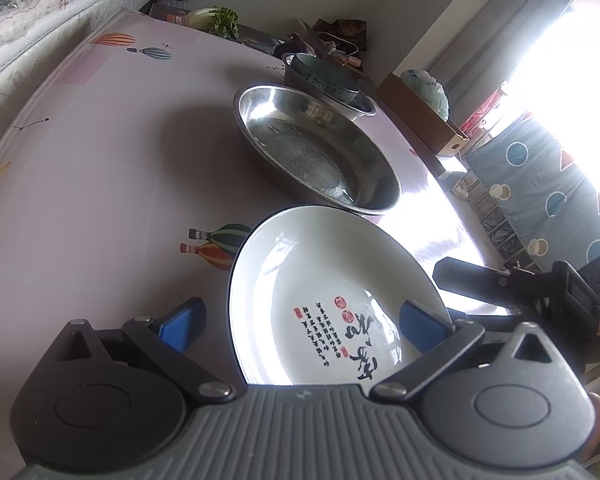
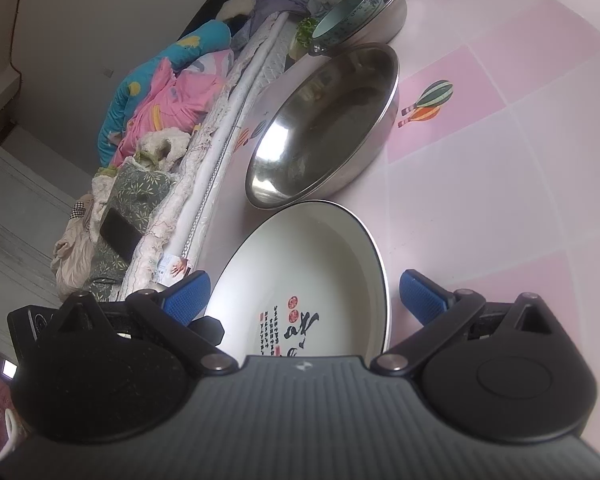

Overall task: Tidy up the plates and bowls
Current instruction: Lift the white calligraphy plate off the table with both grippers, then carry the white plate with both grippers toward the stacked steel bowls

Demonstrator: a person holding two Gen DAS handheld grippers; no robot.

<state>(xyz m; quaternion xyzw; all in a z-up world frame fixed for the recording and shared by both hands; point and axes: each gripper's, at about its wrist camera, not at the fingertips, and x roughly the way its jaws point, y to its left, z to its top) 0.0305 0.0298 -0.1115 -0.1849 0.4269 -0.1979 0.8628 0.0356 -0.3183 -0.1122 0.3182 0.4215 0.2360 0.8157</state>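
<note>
A white plate [image 1: 324, 280] [image 2: 300, 264] with black calligraphy and red seals lies nearest on the pink tablecloth. My left gripper [image 1: 304, 326] is open, its blue fingers [image 1: 184, 324] either side of the plate's near part; the right-hand pad overlaps the rim. My right gripper [image 2: 304, 296] is also open, straddling the same plate from another side, and appears as a black body [image 1: 540, 292] in the left wrist view. Just beyond the plate stands a wide steel basin [image 1: 316, 148] [image 2: 324, 128]. Farther back, a teal ceramic bowl [image 1: 324, 76] [image 2: 348, 12] sits tilted inside a smaller steel bowl [image 1: 360, 106] [image 2: 384, 20].
The table [image 1: 100, 160] carries a pink cloth with balloon prints. A bed [image 2: 160, 100] with quilts and a phone [image 2: 120, 236] runs along one table edge. Leafy greens [image 1: 220, 20], clutter and a cardboard box [image 1: 420, 112] sit at the far end near a bright window.
</note>
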